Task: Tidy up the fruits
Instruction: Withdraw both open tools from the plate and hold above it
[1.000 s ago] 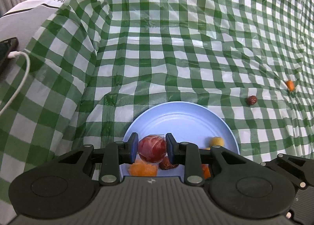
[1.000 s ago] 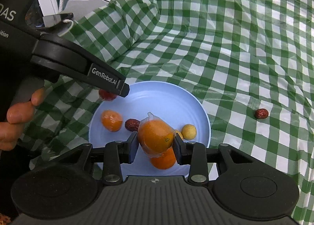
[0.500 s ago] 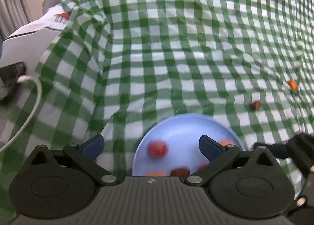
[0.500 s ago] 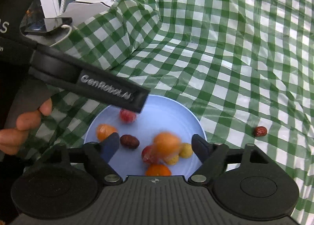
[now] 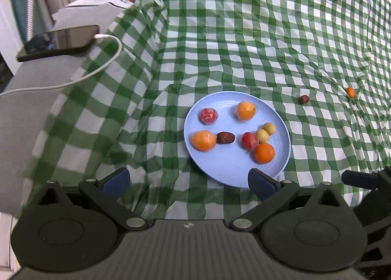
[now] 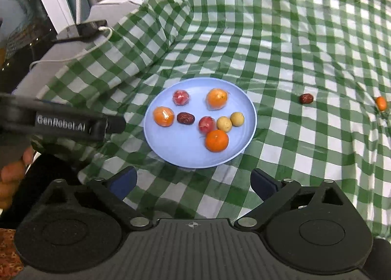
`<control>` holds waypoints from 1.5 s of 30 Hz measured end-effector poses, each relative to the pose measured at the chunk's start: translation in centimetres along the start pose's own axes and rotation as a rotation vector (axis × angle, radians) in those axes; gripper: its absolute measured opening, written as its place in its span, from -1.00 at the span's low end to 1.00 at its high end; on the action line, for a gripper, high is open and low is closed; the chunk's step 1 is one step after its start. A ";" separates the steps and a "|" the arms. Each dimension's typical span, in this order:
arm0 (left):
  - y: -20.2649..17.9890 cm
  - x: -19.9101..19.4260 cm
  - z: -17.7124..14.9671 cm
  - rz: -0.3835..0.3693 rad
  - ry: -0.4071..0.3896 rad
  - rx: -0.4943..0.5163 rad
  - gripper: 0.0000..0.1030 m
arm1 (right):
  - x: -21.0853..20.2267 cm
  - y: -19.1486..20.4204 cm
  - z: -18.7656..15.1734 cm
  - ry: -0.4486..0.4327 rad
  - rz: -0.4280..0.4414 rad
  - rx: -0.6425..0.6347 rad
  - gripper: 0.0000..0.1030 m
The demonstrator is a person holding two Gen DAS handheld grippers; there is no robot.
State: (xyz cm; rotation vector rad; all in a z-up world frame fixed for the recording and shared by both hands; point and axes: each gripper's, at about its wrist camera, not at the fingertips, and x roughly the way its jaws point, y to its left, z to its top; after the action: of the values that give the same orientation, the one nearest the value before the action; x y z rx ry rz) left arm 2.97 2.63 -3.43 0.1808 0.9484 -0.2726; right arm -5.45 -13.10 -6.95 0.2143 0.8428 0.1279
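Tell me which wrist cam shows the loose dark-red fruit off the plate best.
Right wrist: the dark-red fruit reads larger and sharper there, lying on the cloth right of the blue plate. Left wrist shows the same fruit smaller, with less detail.

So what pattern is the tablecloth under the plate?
Green and white check. The tablecloth shows best in the right wrist view, around the light blue plate.

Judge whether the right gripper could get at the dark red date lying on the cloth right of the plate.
Probably yes: the right gripper is open and empty, and the date lies alone on the checked cloth, apart from the plate.
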 end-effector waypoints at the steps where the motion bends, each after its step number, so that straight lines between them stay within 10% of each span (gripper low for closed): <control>1: 0.0 -0.5 -0.2 0.008 -0.007 -0.004 0.99 | -0.5 0.3 -0.2 -0.013 -0.004 -0.008 0.93; 20: -1.8 -6.8 -2.5 0.011 -0.115 -0.009 0.99 | -6.4 1.4 -2.6 -0.171 -0.060 -0.022 0.98; 45: -1.5 -6.3 -2.5 0.010 -0.100 -0.013 0.99 | -5.9 1.4 -2.8 -0.158 -0.068 -0.009 0.98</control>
State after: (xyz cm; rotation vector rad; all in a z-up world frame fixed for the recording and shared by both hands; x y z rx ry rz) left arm -2.94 2.82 0.28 0.1582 0.8494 -0.2636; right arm -11.48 -12.53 -4.21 0.1844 0.6909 0.0506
